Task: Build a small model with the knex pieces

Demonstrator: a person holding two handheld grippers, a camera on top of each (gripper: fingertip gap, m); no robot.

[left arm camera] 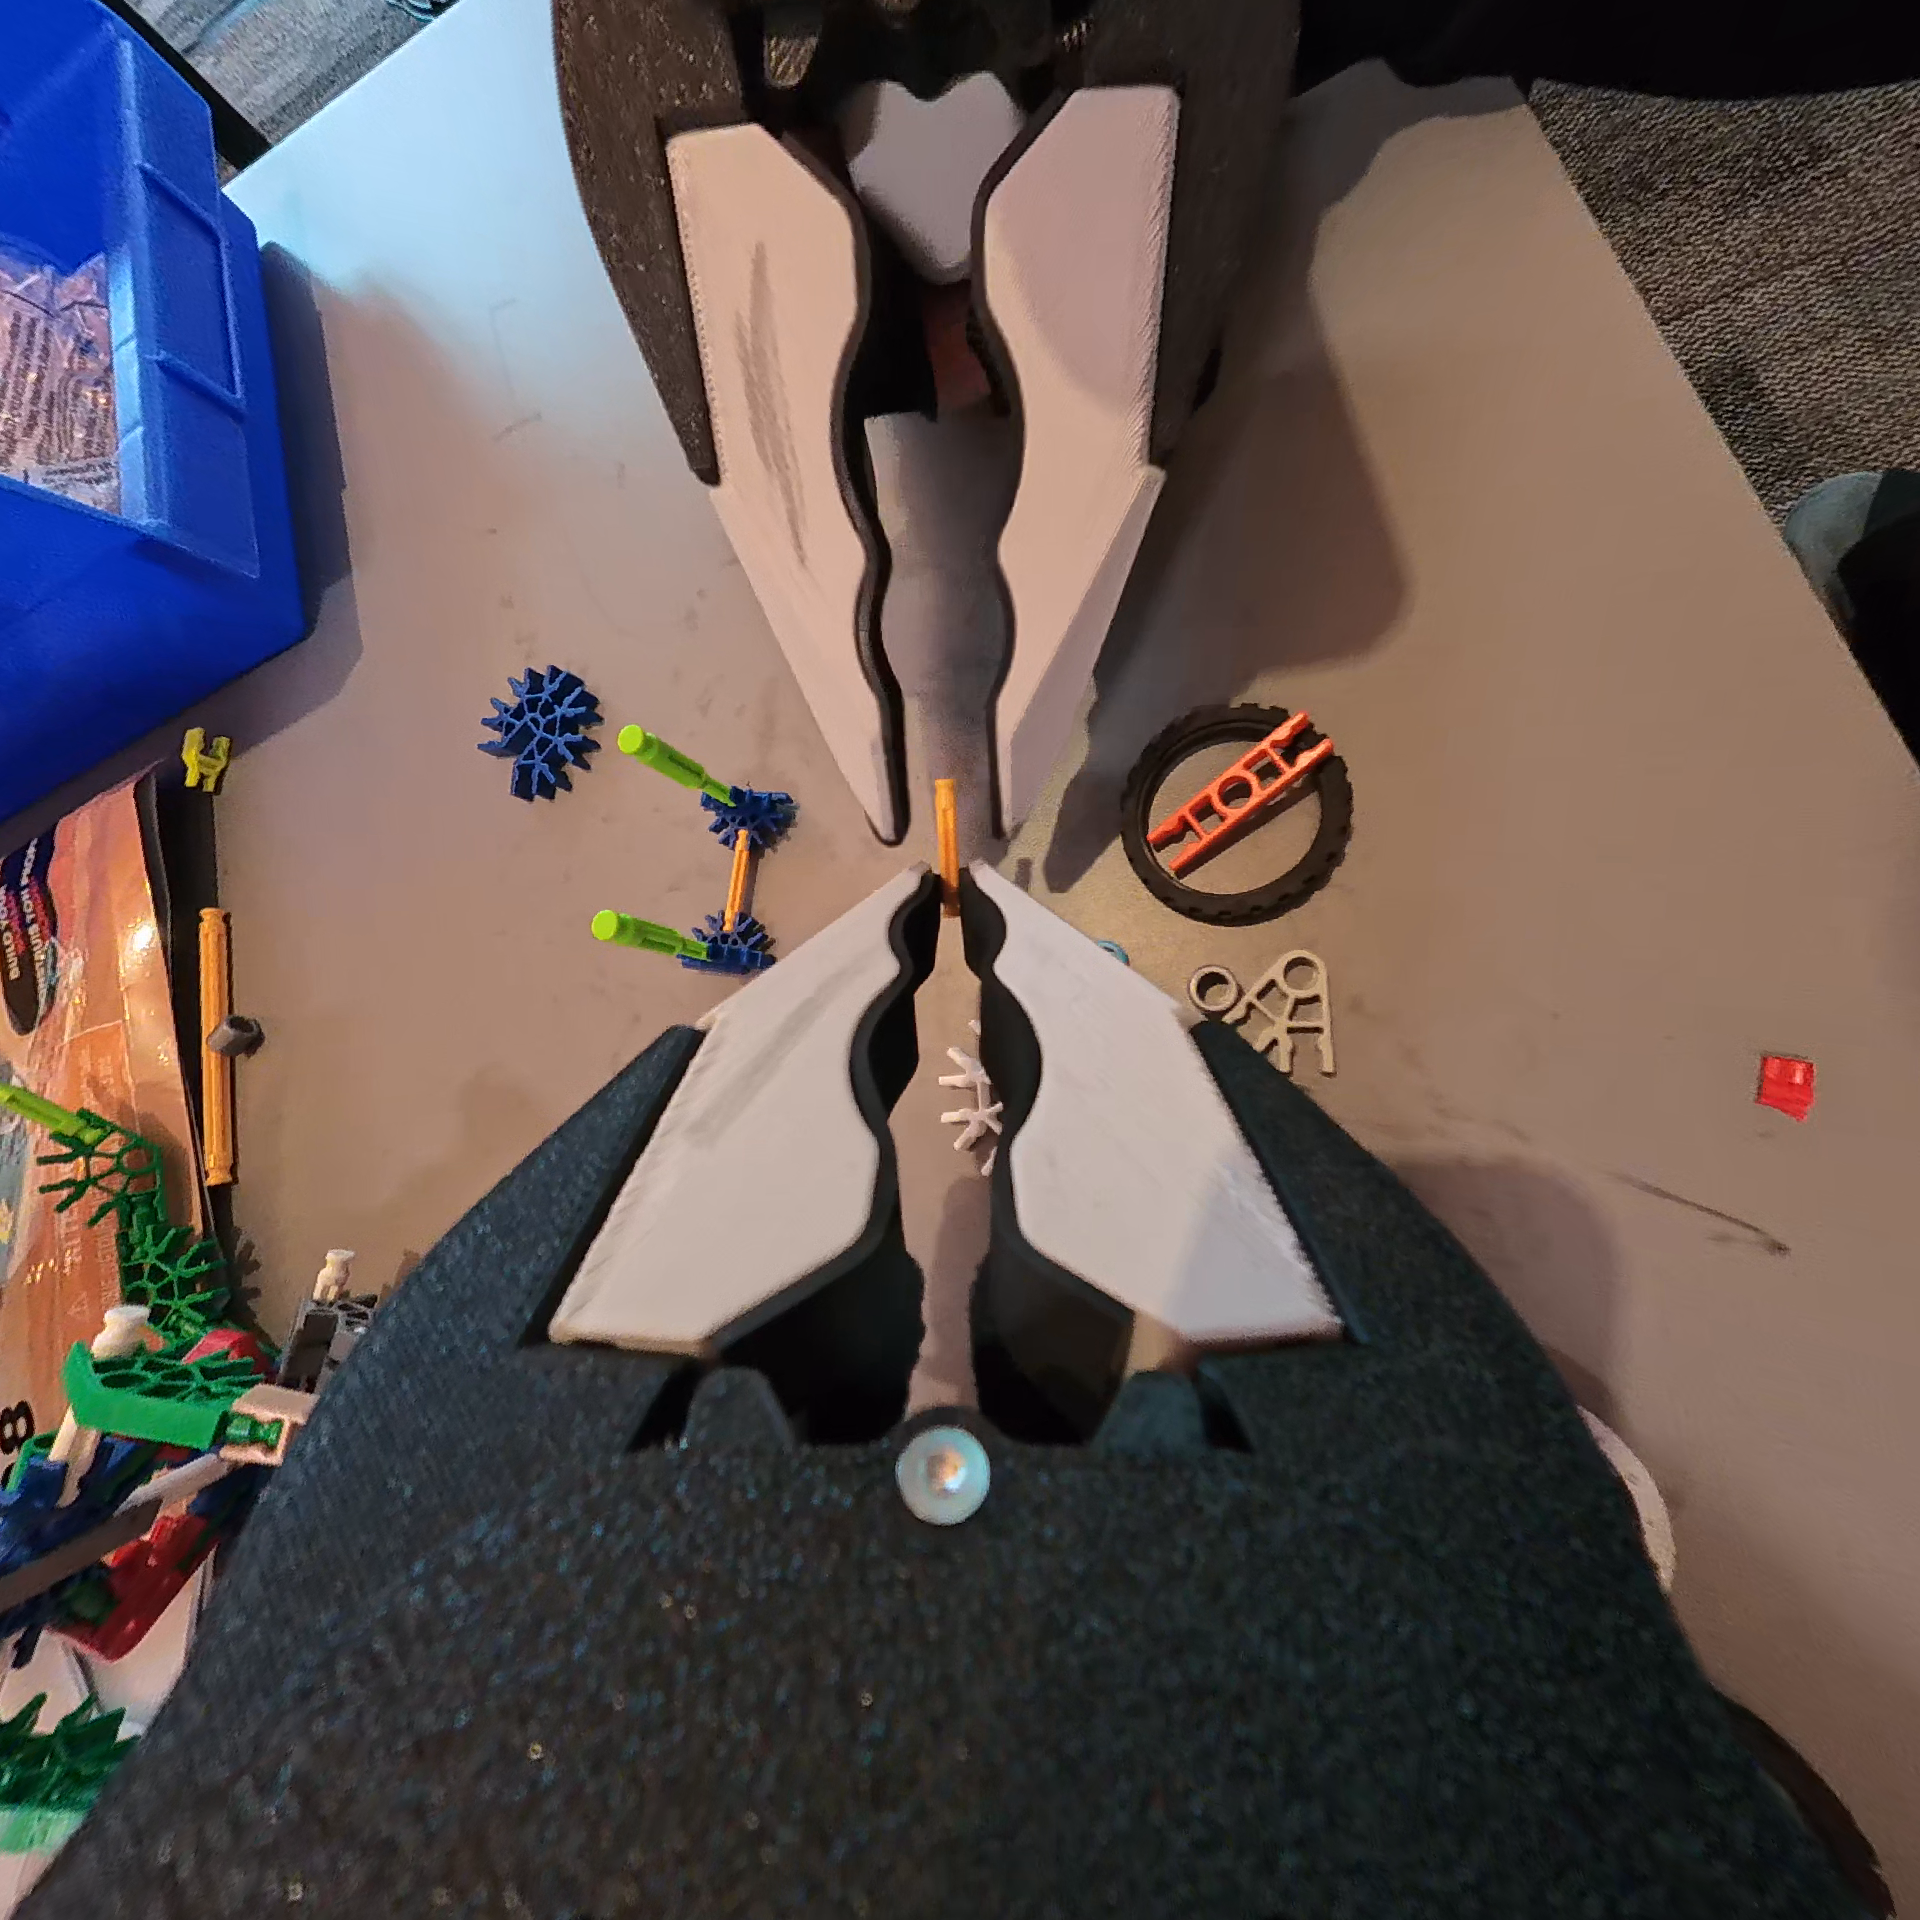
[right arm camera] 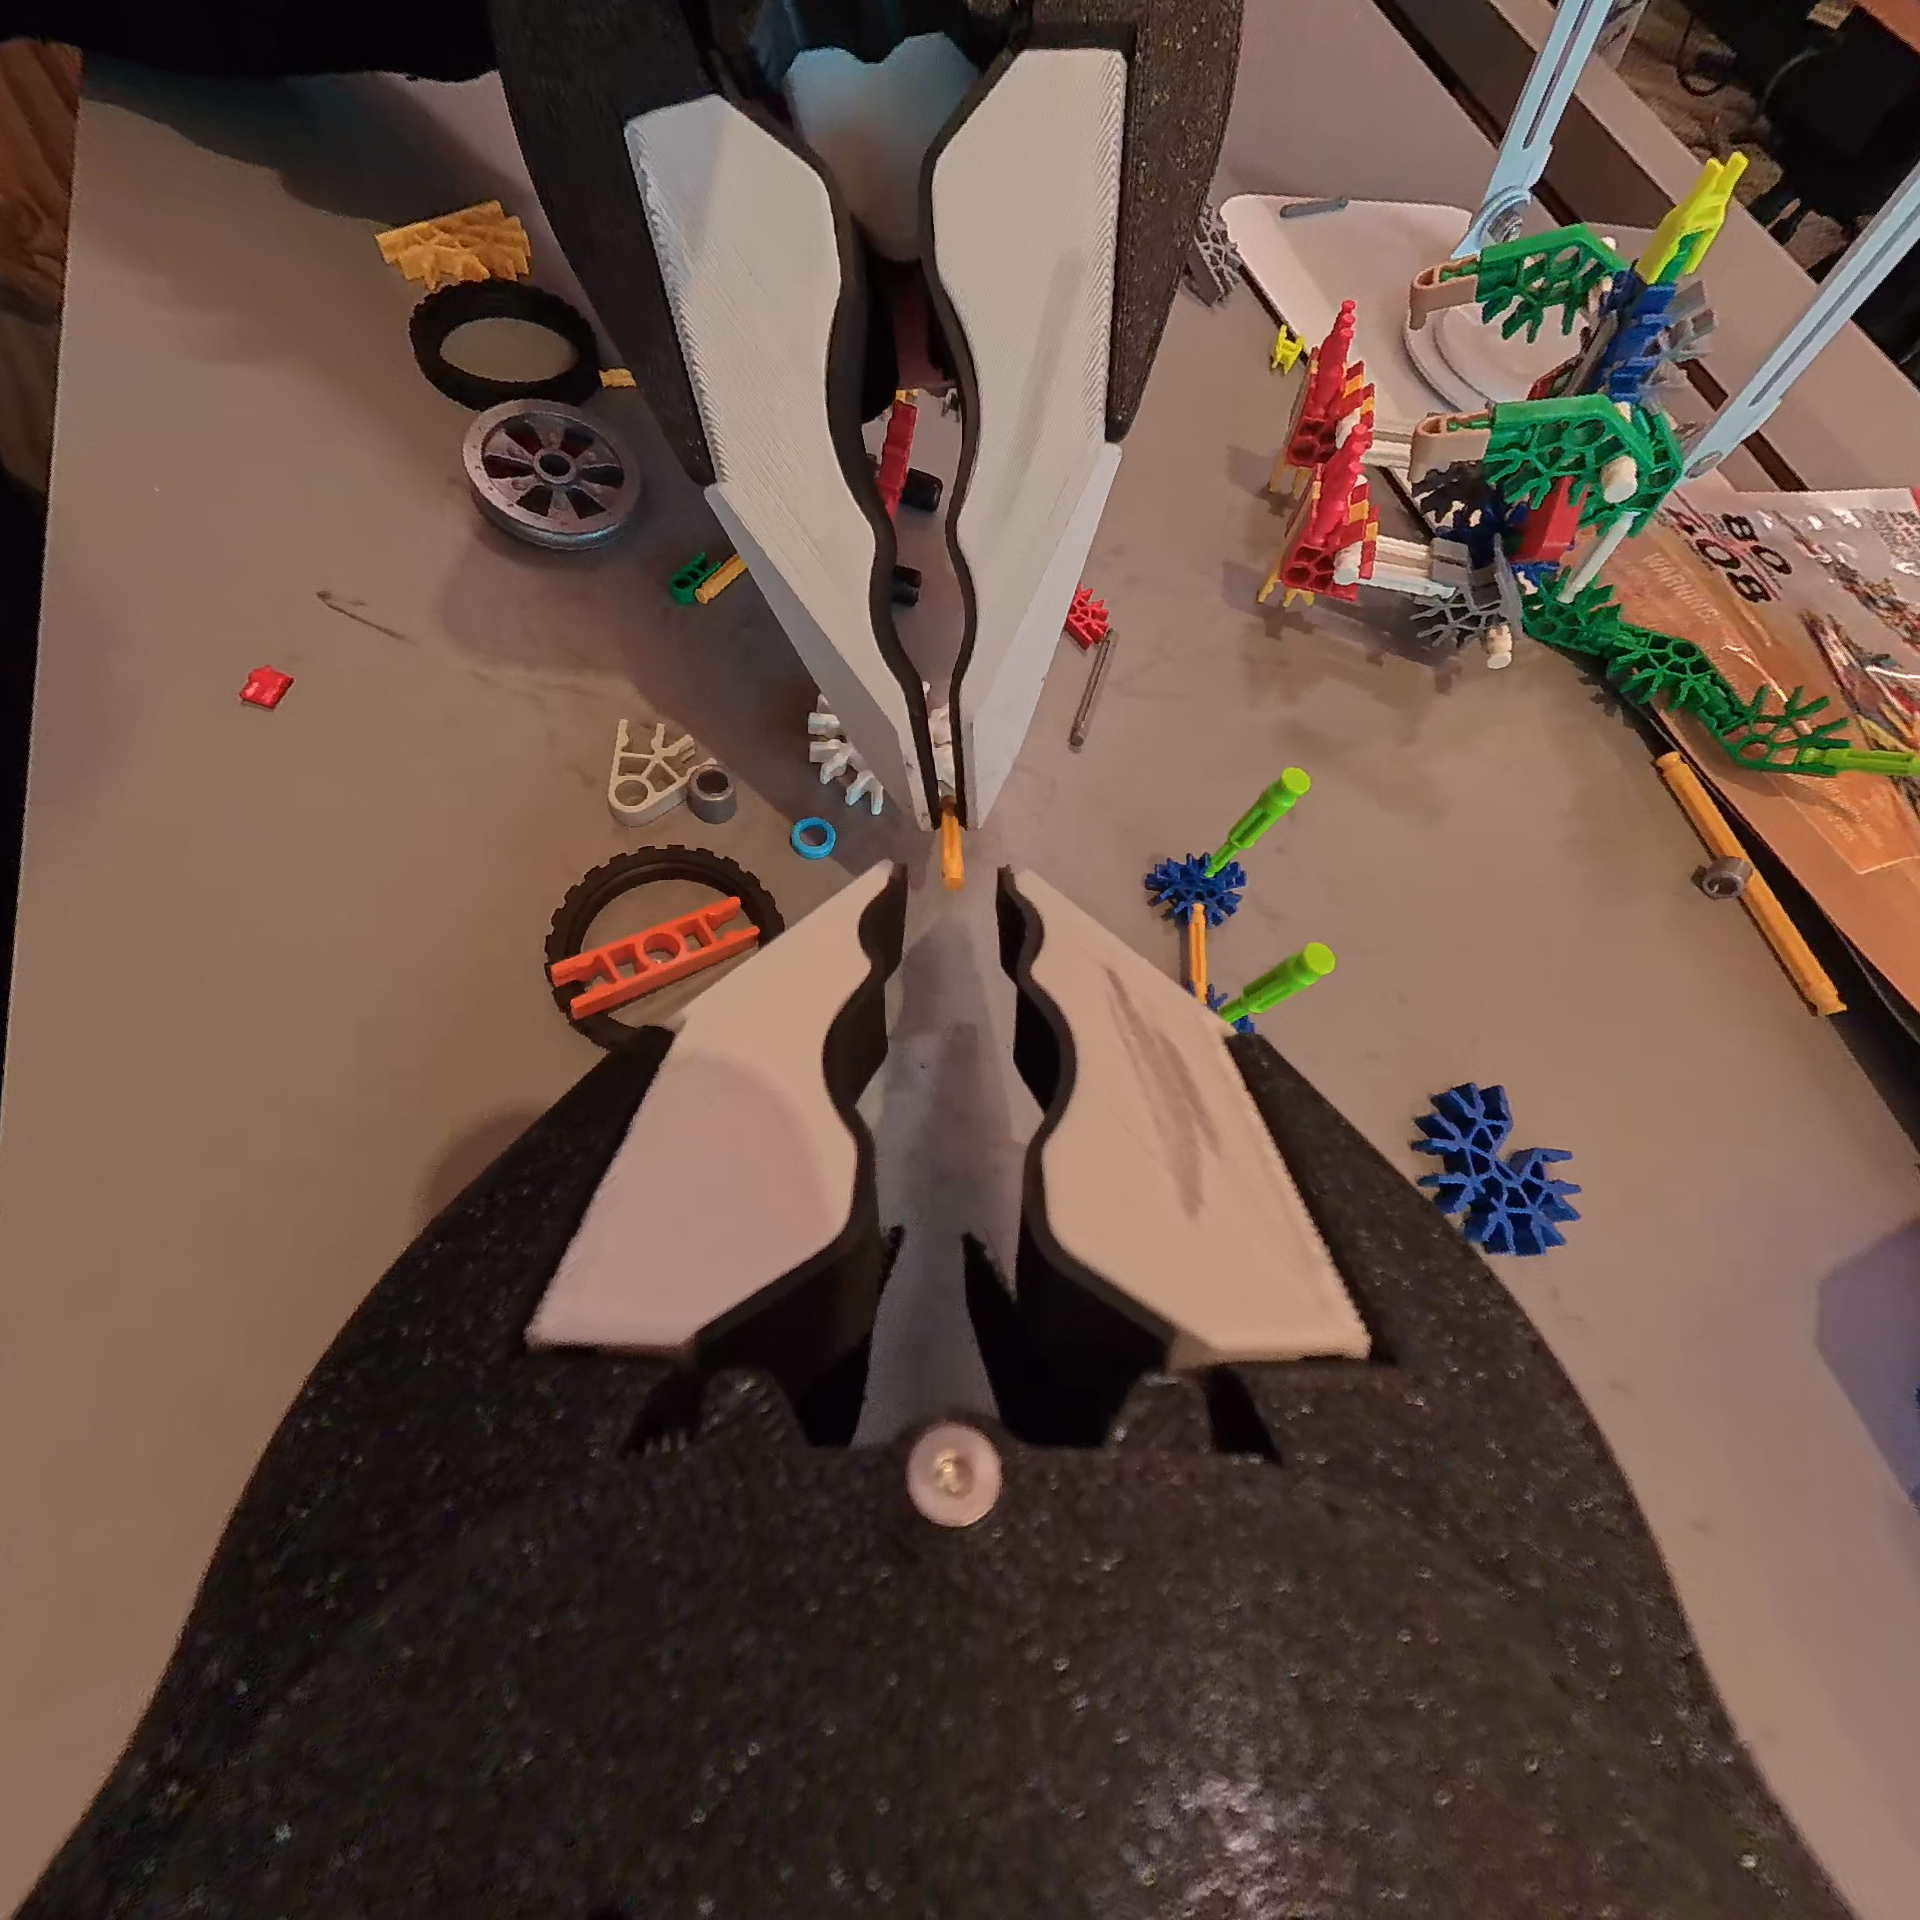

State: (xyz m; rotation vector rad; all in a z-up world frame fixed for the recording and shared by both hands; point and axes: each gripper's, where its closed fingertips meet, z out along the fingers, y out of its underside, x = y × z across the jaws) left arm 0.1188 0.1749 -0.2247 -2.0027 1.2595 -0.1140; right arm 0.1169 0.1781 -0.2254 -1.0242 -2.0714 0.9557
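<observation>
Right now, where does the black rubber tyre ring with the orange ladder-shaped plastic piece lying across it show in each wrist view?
Left wrist view: the black rubber tyre ring lies right of centre, beside the far gripper's tips.
Right wrist view: the same ring lies left of centre, just off the near gripper's left finger.
Shared landmark: the short orange plastic rod pinched at centre by the left gripper.

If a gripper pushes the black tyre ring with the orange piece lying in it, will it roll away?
Probably not: the black tyre ring lies flat on the table, so it should slide. Its treaded rubber-like look suggests grip. The orange piece lies loose and may shift.
</observation>
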